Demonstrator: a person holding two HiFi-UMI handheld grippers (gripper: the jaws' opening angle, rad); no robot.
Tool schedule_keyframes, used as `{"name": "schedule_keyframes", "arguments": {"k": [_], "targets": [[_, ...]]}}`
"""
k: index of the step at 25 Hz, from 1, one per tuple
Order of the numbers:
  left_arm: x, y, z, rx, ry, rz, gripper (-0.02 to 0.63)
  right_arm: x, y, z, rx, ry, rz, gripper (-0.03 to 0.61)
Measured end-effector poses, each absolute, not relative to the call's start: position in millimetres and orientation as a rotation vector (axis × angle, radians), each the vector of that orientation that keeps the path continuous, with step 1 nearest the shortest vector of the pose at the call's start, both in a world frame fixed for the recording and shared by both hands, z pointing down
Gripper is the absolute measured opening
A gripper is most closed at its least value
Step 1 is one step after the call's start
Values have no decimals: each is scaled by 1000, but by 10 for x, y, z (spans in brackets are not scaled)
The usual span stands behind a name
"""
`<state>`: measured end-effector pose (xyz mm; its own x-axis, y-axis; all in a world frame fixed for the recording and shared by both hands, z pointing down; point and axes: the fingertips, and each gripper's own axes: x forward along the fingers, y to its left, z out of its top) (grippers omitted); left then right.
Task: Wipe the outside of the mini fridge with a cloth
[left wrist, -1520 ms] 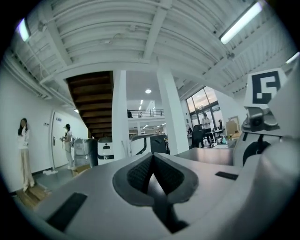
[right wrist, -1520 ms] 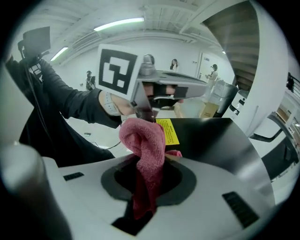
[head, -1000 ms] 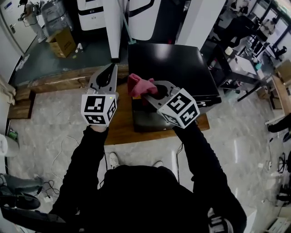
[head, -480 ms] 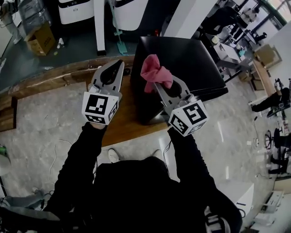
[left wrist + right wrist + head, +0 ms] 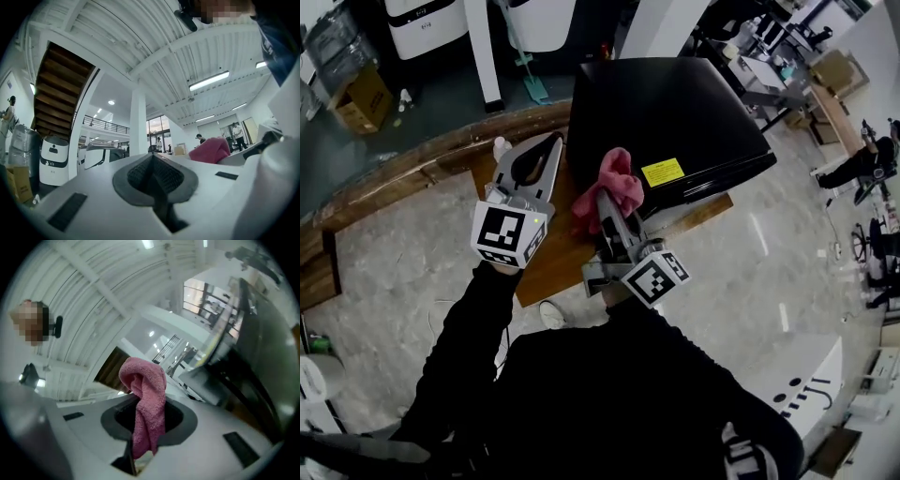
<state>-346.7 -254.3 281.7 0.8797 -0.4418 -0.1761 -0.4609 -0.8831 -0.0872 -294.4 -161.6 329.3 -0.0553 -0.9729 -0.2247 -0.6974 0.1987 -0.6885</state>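
Counted items: one fridge point(image 5: 675, 103) bearing one yellow label point(image 5: 663, 172), with one cloth point(image 5: 609, 183) at the fridge's near edge and one wooden board point(image 5: 546, 267) beneath the fridge. Two grippers, the left gripper point(image 5: 555, 142) and the right gripper point(image 5: 602, 202), lie on the near side of the fridge and carry two marker cubes point(image 5: 506, 232), point(image 5: 656, 278), one apiece. Beyond the fridge to its left stand one cardboard box point(image 5: 361, 94) and two white machines point(image 5: 427, 23), point(image 5: 546, 19).

Bright ceiling strip lights point(image 5: 209, 80), heavy fisheye warping with dark vignetted corners, blurred foreground.
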Motion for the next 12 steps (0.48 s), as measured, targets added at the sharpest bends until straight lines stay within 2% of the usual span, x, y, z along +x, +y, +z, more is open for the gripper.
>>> {"name": "schedule_keyframes", "arguments": {"k": [7, 12], "targets": [[-3128, -2467, 3148, -2982, 526, 144, 6, -2350, -1761, 4073, -1456, 1314, -746, 78], [-2840, -2380, 3399, -3014, 397, 90, 6, -2153, -1839, 4298, -1419, 1206, -766, 80]]}}
